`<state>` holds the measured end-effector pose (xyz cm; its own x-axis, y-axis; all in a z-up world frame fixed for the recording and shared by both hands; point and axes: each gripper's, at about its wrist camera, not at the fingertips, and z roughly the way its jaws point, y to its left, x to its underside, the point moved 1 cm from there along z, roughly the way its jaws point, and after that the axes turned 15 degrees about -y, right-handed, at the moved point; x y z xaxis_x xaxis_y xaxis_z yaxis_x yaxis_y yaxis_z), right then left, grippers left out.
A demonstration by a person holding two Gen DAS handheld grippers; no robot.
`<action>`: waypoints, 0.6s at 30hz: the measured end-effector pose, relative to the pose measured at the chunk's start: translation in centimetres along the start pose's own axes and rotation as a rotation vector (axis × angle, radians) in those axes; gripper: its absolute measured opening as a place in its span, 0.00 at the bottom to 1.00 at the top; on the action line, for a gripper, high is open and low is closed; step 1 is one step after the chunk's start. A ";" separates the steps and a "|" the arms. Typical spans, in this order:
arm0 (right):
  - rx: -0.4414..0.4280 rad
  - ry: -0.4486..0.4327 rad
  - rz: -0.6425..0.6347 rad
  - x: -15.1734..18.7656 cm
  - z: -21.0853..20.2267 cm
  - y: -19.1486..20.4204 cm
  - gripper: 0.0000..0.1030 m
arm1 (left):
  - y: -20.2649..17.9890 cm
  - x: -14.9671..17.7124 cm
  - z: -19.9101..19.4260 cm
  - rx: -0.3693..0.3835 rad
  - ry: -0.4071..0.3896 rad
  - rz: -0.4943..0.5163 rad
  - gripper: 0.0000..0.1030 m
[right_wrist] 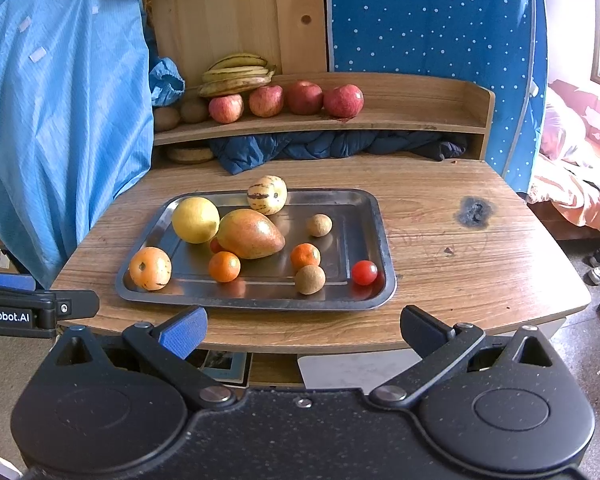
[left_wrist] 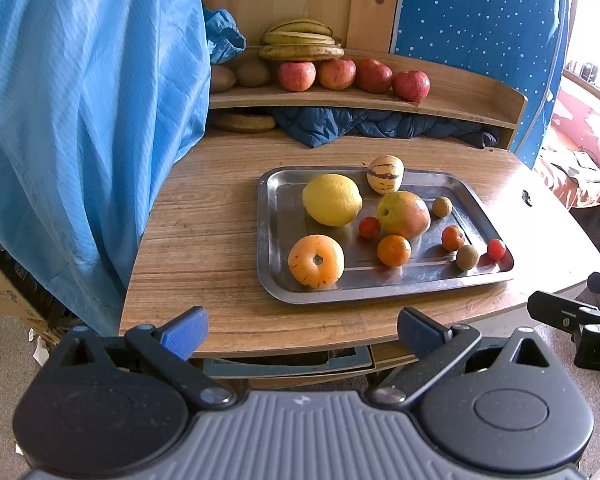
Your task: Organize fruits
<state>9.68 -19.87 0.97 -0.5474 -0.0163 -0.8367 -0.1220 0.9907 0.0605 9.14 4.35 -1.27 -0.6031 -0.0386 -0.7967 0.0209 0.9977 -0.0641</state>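
Observation:
A steel tray on the wooden table holds a lemon, a mango, a striped melon, a persimmon, mandarins, cherry tomatoes and small brown fruits. My left gripper is open and empty, before the table's front edge. My right gripper is open and empty, likewise short of the tray.
A raised shelf at the back carries bananas, several red apples and kiwis. A dark blue cloth lies under it. A light blue garment hangs at the left.

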 end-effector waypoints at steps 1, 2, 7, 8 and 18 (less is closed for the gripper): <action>0.000 0.001 0.000 0.0 0.0 0.0 0.99 | 0.0 0.0 0.0 0.000 0.001 0.000 1.00; 0.000 0.001 0.000 0.0 0.1 0.0 0.99 | 0.1 0.1 0.1 -0.001 0.001 0.000 1.00; 0.000 0.002 0.001 0.0 0.1 0.0 0.99 | 0.1 0.1 0.1 0.000 0.002 0.001 1.00; -0.001 0.002 0.001 0.0 0.1 0.0 0.99 | 0.1 0.1 0.0 0.000 0.002 0.001 1.00; 0.005 0.006 0.006 0.2 0.2 0.3 0.99 | 0.1 0.1 0.6 0.005 0.006 0.006 1.00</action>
<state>9.67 -19.54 0.68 -0.5529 -0.0115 -0.8331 -0.1150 0.9914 0.0626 9.53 4.41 -1.67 -0.6075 -0.0324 -0.7937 0.0281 0.9977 -0.0622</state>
